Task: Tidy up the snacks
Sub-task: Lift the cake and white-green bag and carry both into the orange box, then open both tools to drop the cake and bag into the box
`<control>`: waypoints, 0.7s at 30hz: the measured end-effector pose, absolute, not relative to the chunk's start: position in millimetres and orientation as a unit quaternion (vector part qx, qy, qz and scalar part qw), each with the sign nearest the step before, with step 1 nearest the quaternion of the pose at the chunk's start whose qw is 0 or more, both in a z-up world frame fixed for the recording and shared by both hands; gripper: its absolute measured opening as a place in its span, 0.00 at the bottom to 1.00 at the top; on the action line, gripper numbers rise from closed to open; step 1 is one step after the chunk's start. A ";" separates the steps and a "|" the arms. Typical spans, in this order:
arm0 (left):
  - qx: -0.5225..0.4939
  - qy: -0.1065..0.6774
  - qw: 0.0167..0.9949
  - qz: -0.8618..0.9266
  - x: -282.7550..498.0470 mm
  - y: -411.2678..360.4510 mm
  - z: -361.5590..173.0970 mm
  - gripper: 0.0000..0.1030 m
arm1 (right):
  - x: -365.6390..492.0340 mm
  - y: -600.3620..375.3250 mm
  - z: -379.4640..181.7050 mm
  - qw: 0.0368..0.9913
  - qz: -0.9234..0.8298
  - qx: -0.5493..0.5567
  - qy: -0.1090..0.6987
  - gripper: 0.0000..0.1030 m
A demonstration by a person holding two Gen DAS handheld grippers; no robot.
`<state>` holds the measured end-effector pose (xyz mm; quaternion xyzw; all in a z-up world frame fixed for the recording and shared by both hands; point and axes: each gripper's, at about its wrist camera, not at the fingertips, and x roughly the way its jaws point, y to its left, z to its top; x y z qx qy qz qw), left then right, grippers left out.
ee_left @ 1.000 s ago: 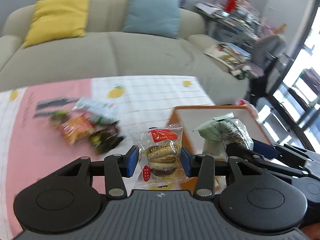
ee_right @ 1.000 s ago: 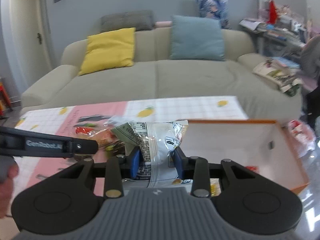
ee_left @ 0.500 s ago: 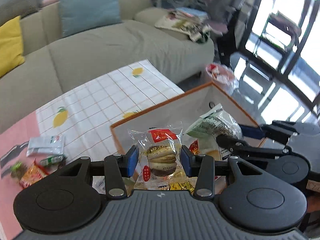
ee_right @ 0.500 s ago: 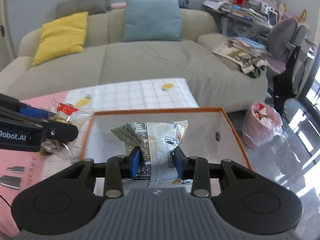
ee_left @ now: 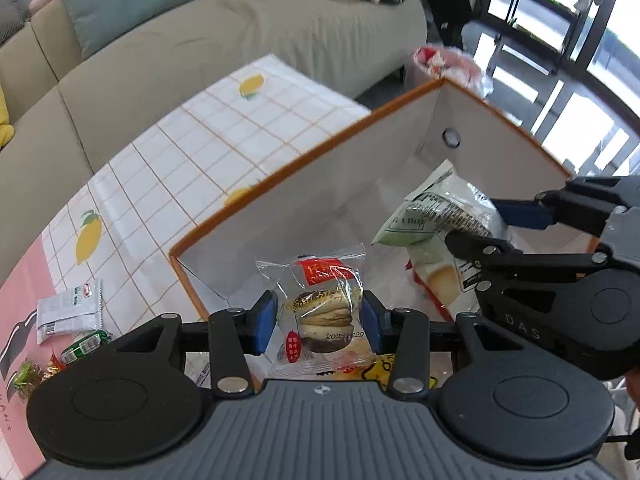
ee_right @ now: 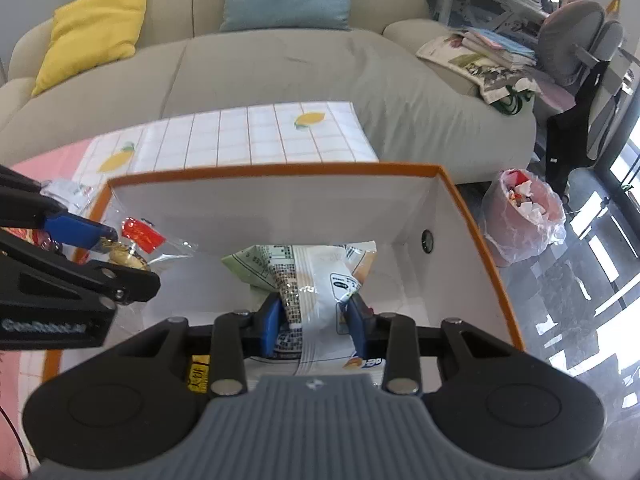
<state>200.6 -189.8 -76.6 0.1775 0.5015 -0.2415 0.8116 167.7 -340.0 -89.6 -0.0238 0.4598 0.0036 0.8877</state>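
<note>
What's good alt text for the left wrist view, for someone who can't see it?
The left gripper holds a clear-wrapped stacked pastry over an open white box with orange rim. At right, the right gripper holds a green-and-white snack bag inside the box. Small snack packets lie on the lemon-print tablecloth, a sofa behind.

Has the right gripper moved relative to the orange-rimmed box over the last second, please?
Yes. The right gripper, jaws shut on the green-white snack bag, moved rightward from beside the box to inside its walls.
</note>
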 end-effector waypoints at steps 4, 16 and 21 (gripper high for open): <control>0.187 0.521 0.798 -0.236 207.6 -194.4 -92.0 0.49 | 174.0 -338.9 -101.1 0.881 0.008 -0.033 0.472 0.33; 0.236 0.540 0.776 -0.228 203.8 -202.4 -110.0 0.65 | 176.5 -335.5 -117.5 0.869 0.018 -0.045 0.492 0.34; 0.239 0.524 0.785 -0.226 200.8 -202.5 -103.3 0.74 | 174.9 -335.1 -117.0 0.868 0.018 -0.044 0.495 0.36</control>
